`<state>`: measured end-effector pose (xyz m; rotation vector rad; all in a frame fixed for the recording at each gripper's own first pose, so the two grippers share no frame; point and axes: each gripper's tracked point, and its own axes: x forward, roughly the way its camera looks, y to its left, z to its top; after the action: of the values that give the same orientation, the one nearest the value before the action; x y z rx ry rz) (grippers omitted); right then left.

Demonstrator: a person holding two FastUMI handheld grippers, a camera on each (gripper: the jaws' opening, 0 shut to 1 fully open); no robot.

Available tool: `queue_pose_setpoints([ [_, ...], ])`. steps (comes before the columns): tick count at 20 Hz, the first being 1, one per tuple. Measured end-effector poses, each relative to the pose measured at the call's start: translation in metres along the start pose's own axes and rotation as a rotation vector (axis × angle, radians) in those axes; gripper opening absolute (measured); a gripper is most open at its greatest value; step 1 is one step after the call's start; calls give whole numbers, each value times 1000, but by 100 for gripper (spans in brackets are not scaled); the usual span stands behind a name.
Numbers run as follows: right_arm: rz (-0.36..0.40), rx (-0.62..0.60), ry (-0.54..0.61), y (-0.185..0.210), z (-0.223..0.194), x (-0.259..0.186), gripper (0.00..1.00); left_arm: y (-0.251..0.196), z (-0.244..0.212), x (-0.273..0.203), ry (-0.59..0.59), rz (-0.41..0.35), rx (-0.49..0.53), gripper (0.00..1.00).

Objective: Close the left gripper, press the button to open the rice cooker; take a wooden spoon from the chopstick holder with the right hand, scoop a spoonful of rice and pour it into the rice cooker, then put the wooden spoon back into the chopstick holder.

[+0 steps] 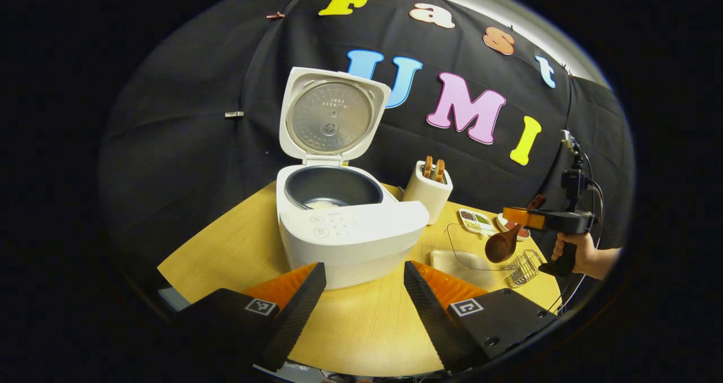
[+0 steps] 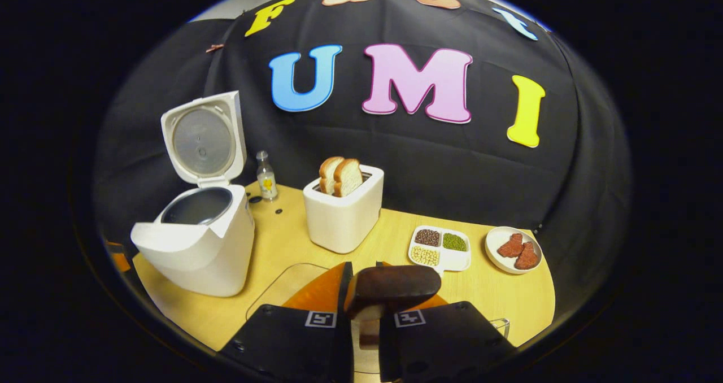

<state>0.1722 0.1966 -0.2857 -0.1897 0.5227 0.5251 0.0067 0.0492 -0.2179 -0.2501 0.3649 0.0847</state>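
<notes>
The white rice cooker (image 1: 350, 233) stands on the round wooden table (image 1: 373, 332) with its lid (image 1: 330, 114) raised; a little rice lies in the dark inner pot (image 1: 333, 188). My left gripper (image 1: 364, 270) is open just in front of the cooker, touching nothing. Over at the right, my right gripper (image 1: 528, 218) is shut on the handle of a dark wooden spoon (image 1: 501, 244), above a clear container (image 1: 471, 256) of rice. In the right gripper view the spoon's bowl (image 2: 392, 287) sits just beyond my right gripper (image 2: 364, 295), and the cooker (image 2: 197, 247) is to the left. Whether the spoon carries rice is hidden.
A white toaster (image 2: 343, 216) with two bread slices stands behind the container. A small bottle (image 2: 265, 177) is by the cooker. A divided tray of beans (image 2: 440, 247) and a plate of red pieces (image 2: 513, 248) lie to the right. A wire holder (image 1: 522, 267) sits near the table edge.
</notes>
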Motion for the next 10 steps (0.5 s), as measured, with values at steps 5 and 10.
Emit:
queue_pose_setpoints([
  [5, -33, -104, 49, 5, -33, 11, 22, 13, -23, 1, 35, 13, -32, 96],
  [10, -36, -38, 112, 32, -62, 7, 17, 22, -19, -3, 22, 21, -73, 96],
])
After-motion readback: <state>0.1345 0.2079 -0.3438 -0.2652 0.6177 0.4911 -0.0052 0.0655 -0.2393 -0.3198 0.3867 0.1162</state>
